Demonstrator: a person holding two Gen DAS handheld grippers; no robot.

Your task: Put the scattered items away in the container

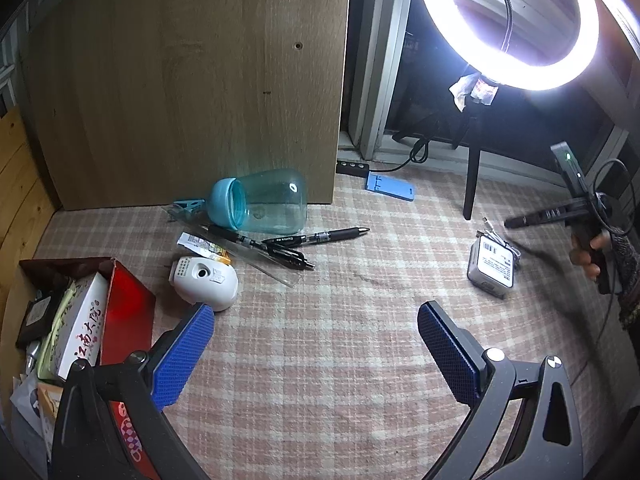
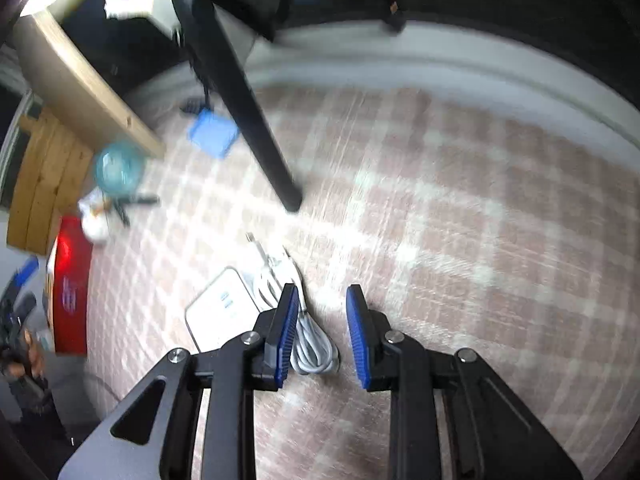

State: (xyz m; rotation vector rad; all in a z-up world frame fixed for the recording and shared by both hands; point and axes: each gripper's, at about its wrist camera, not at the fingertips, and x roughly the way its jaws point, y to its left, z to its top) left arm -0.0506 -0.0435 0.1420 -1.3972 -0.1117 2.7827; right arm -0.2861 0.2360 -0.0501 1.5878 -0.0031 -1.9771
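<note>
Right gripper (image 2: 322, 334) is spread and empty over the coiled white cable (image 2: 310, 340) beside the charger (image 2: 218, 312); straddle the whole coil before closing, while left gripper (image 1: 316, 356), also spread, hangs beside the red box (image 1: 128, 312).

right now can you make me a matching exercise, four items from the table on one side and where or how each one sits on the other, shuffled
Items
1. teal bottle
2. white charger
3. blue card
4. red box

Places or states
a. holds packets, at the left edge
b. lying on its side by the wooden panel
c. flat near the window sill
d. beside a coiled white cable

Pairs: 1-b, 2-d, 3-c, 4-a
</note>
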